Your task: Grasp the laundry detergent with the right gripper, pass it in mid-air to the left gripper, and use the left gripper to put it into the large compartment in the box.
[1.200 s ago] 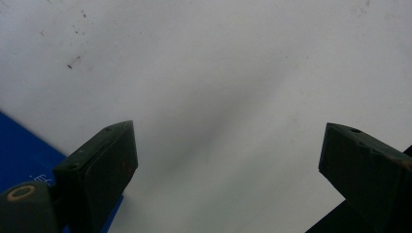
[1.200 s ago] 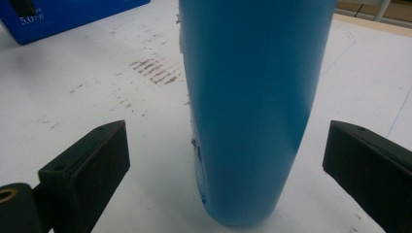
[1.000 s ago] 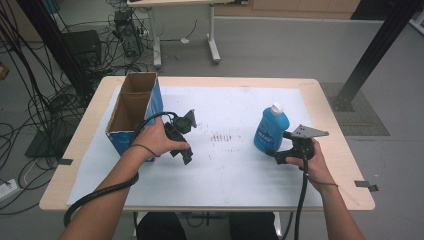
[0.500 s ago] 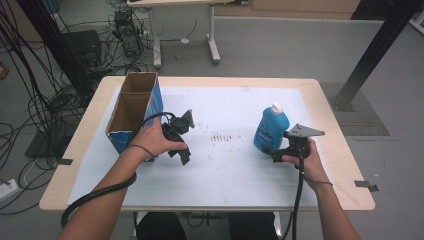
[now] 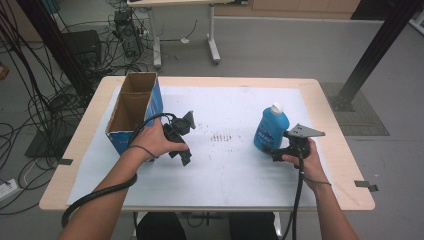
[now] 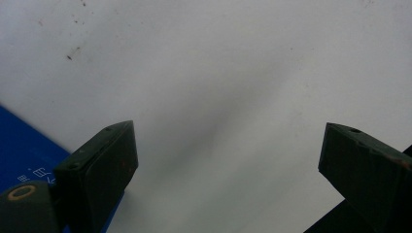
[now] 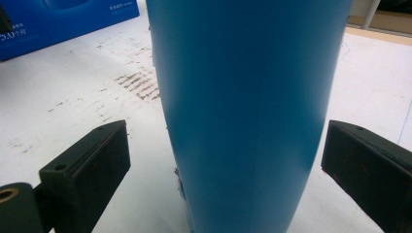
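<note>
A blue bottle (image 5: pixel 270 129) with a white cap stands upright on the white table cover, right of centre. My right gripper (image 5: pixel 276 148) is low at the bottle's near side, open. In the right gripper view the bottle (image 7: pixel 248 107) stands between the two spread jaws, with a gap on each side. My left gripper (image 5: pixel 186 125) hovers just right of an open cardboard box (image 5: pixel 133 112) with blue sides. It is open, and in the left gripper view (image 6: pixel 226 160) bare white cover lies between the jaws, with the box's blue side (image 6: pixel 24 155) at the left edge.
Brown scuff marks (image 5: pixel 223 137) stain the white cover (image 5: pixel 230 170) between the two grippers. The wooden table edge (image 5: pixel 345 165) runs close on the right. Cables, a stand and a second desk crowd the floor behind the table.
My right gripper has slid a little left, closer to the bottle's base. The left gripper has held still.
</note>
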Available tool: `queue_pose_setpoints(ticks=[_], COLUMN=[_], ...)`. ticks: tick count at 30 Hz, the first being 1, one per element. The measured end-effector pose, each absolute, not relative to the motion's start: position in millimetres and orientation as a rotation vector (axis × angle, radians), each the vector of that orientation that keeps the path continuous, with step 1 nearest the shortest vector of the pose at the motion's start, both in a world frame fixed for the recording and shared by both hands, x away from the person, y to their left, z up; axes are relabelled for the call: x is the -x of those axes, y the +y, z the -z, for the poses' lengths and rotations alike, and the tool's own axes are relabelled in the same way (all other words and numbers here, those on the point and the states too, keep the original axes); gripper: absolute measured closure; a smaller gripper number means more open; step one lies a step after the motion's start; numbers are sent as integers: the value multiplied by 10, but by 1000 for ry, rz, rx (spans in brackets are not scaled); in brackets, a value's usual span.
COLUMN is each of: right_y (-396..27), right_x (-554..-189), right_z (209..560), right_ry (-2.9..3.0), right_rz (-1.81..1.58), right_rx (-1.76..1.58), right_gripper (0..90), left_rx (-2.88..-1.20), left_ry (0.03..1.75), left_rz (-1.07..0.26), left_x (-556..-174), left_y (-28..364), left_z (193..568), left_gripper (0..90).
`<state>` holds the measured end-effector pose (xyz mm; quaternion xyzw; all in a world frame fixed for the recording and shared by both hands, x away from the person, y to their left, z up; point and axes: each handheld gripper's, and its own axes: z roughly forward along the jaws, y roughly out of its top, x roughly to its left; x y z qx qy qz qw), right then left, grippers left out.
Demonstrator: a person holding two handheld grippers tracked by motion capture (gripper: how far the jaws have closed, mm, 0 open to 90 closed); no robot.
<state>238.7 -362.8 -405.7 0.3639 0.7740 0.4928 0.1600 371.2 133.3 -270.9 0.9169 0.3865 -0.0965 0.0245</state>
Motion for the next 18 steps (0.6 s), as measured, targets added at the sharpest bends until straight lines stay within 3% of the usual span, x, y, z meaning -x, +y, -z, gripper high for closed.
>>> queue_pose_setpoints(ticks=[18], right_y=[-3588], right_x=[-2381], right_z=[4152], right_ry=[2180], right_rz=[-1408], right_rx=[-1050], right_gripper=[43], left_rx=[-2837], left_ry=[1186], left_rz=[296], left_x=[-3702], left_y=[1314], left_z=[2711], left_gripper=[75])
